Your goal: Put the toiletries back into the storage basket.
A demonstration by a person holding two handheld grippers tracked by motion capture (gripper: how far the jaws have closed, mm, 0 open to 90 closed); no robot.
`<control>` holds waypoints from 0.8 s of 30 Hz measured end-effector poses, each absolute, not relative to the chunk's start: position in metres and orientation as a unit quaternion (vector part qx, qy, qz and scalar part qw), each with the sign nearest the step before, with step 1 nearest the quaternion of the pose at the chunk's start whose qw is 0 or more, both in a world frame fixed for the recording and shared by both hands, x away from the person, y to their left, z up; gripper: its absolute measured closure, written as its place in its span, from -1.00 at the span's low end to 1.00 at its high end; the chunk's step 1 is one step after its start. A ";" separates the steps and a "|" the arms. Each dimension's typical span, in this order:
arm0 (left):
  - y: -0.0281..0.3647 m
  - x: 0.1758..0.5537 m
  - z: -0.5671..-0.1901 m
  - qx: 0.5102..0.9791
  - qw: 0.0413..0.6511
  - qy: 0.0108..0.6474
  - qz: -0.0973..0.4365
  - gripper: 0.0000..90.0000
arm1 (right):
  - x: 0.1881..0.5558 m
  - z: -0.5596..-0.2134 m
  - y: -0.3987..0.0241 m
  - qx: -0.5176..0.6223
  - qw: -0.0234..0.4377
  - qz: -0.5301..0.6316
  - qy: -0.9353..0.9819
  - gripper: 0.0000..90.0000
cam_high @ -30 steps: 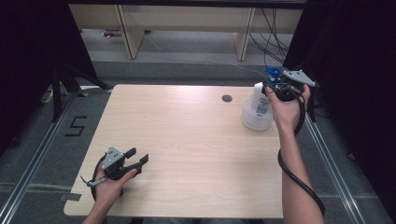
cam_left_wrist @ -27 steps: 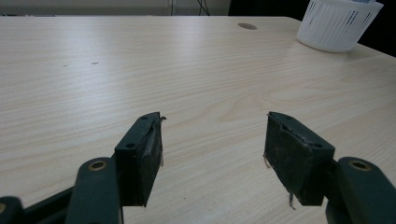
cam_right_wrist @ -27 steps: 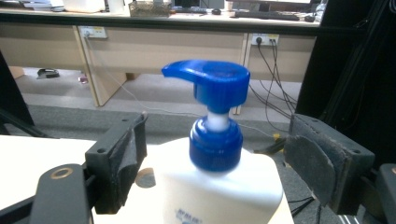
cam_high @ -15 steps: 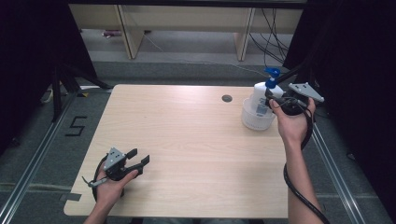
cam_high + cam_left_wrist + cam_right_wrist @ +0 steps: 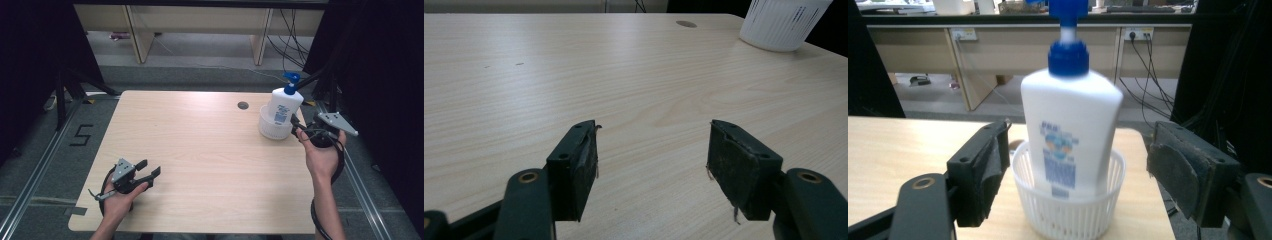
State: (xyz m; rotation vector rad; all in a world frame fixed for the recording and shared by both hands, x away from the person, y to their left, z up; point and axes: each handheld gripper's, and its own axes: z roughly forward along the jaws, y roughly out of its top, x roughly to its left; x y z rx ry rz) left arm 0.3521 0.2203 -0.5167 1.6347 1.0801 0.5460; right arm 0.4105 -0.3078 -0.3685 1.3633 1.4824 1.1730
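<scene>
Right gripper view: bottle (image 5: pixel 1071 130) upright in basket (image 5: pixel 1068 212), just ahead of wide-apart right gripper (image 5: pixel 1080 172).

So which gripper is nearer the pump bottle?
Right. The right gripper sits open just beside the pump bottle in its basket; the left gripper rests across the table.

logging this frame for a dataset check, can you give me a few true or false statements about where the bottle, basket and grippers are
1. The pump bottle stands upright in the white basket. True.
2. The right gripper is clamped on the bottle. False: its jaws are open, apart from the bottle.
3. The left gripper holds the basket. False: it is open above bare table, far from the basket.
4. The basket sits near the table's far right corner. True.
5. The bottle's pump is red. False: it is blue.
</scene>
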 end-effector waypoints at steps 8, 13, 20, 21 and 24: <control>0.221 0.352 -0.516 0.682 0.526 0.453 0.231 -0.20 | 0.379 -0.400 -0.312 0.544 0.377 0.448 0.601 -0.44; 0.224 0.352 -0.515 0.682 0.523 0.455 0.234 -0.20 | 0.362 -0.427 -0.315 0.548 0.373 0.440 0.605 -0.41; 0.222 0.352 -0.517 0.681 0.526 0.455 0.231 -0.20 | 0.343 -0.470 -0.316 0.559 0.357 0.439 0.606 -0.37; 0.222 0.352 -0.517 0.681 0.525 0.455 0.232 -0.20 | 0.341 -0.475 -0.316 0.558 0.355 0.441 0.606 -0.37; 0.222 0.352 -0.517 0.681 0.525 0.454 0.232 -0.20 | 0.336 -0.486 -0.314 0.556 0.359 0.437 0.609 -0.35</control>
